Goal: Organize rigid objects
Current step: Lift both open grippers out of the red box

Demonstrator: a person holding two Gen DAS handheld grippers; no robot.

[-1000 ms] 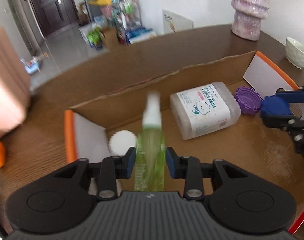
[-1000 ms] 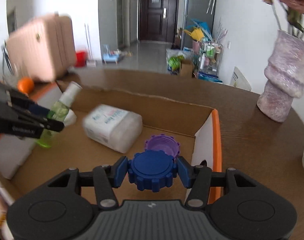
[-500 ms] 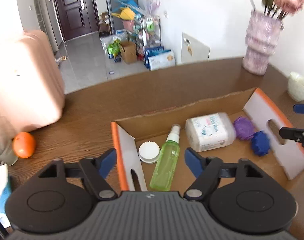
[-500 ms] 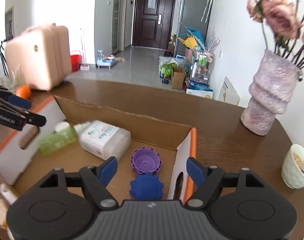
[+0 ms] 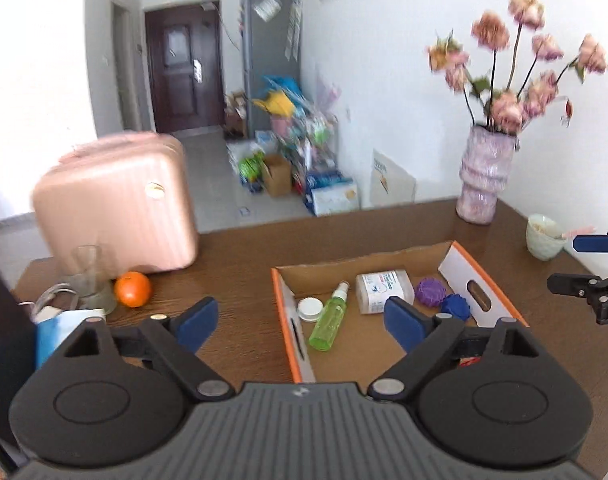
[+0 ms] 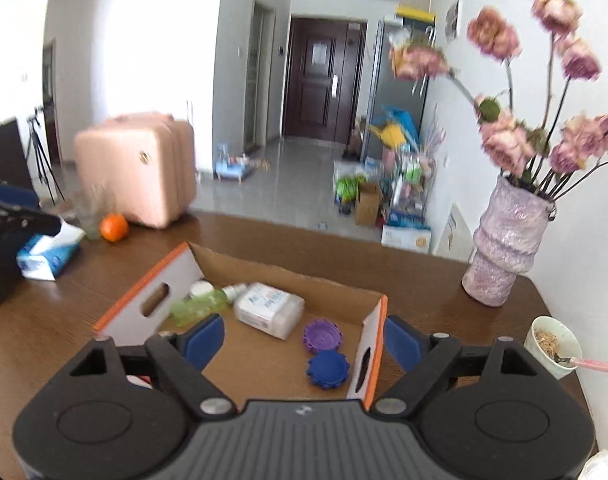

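A wide brown table holds an open cardboard box with orange-edged flaps. Inside lie a white wipes tub, a green spray bottle on its side, a white lid, and purple and blue ridged caps — all loose. The likely risk: the bottle or caps rolling if the box is bumped. Both the left gripper and right gripper hang above it, jaws opening wide — nothing between them.
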